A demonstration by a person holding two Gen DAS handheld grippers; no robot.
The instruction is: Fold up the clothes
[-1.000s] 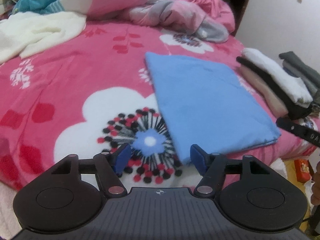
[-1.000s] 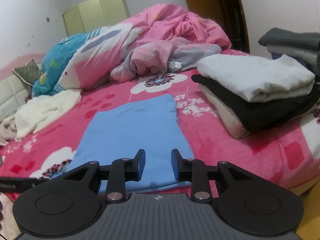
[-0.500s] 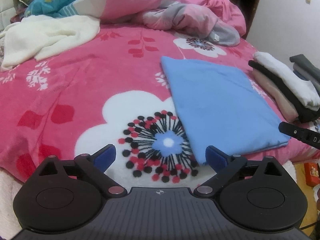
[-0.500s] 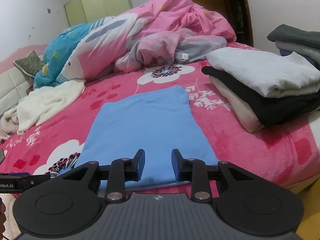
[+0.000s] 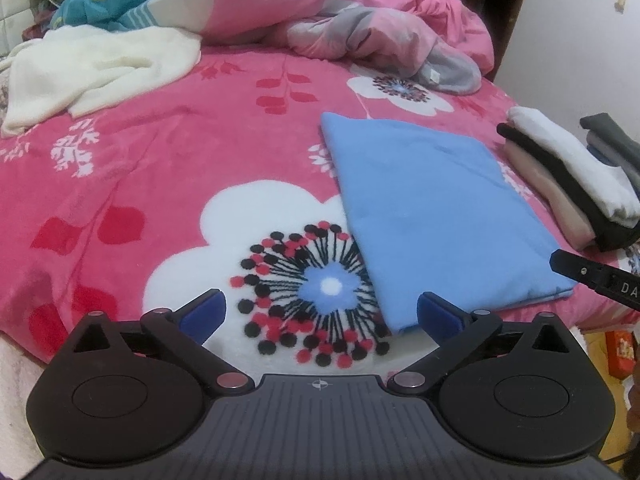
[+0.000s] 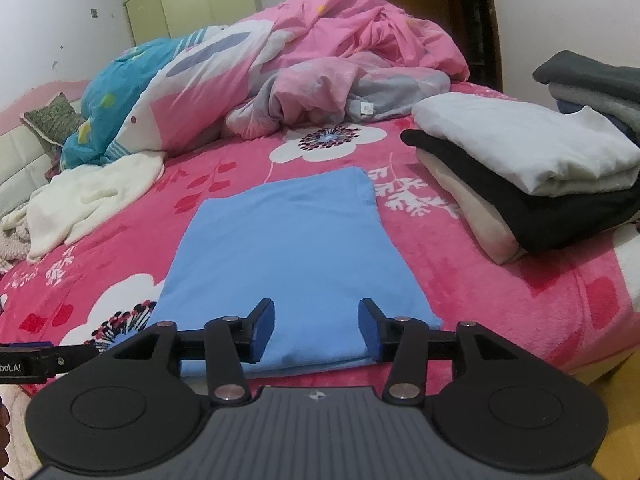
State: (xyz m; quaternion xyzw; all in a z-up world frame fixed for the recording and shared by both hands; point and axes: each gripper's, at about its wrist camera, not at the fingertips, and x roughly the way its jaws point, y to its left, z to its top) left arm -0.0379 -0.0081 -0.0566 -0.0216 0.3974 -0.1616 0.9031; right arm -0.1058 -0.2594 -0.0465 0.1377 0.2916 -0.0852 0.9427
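Blue folded garment (image 6: 296, 248) flat on pink floral bed (image 5: 168, 168), beside stacked folded clothes (image 6: 528, 176). Left tool (image 5: 320, 314) spread wide, opening, holding nothing. Right tool (image 6: 316, 328) half apart, opening, over garment's near edge, not gripping.

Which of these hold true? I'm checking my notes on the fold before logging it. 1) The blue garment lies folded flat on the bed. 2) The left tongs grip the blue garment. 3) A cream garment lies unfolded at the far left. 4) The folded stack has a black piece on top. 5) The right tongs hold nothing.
1) True: the blue garment lies as a flat rectangle on the pink blanket.
2) False: the left tongs stand wide, opening, with nothing between them.
3) True: the cream garment lies crumpled.
4) False: the folded stack has a white piece on top; black lies beneath.
5) True: the right tongs are opening, empty, above the garment's near edge.
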